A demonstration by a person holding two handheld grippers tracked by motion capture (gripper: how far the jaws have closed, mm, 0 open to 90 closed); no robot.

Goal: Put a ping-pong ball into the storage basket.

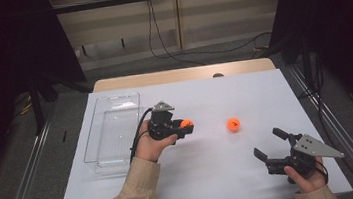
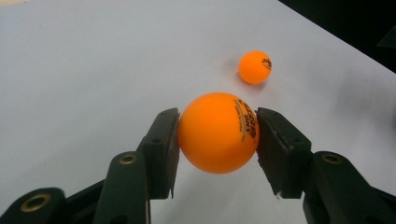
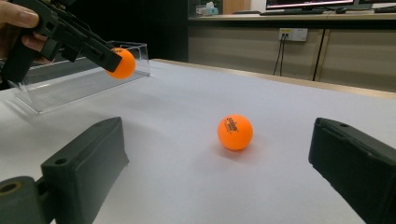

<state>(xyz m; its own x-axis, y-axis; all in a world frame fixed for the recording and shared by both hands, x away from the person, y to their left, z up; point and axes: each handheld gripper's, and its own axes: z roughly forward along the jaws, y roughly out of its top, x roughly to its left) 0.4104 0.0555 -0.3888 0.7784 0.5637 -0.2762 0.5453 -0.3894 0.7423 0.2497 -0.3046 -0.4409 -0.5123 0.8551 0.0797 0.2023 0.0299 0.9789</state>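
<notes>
My left gripper [image 1: 185,126] is shut on an orange ping-pong ball [image 2: 218,132], held a little above the white table; the ball [image 1: 186,124] sits between both pads and is also seen from the side [image 3: 122,63]. A second orange ball [image 1: 233,124] lies loose on the table to its right, seen ahead in the left gripper view [image 2: 255,66]. My right gripper [image 1: 271,143] stands open near the front right of the table. The loose ball [image 3: 235,132] lies ahead of it, beyond its wide-spread jaws.
A clear plastic bin [image 1: 113,132] stands empty on the left part of the white table sheet [image 1: 213,176], just left of my left hand. Black frames and cables ring the table; its front edge is close to my right hand.
</notes>
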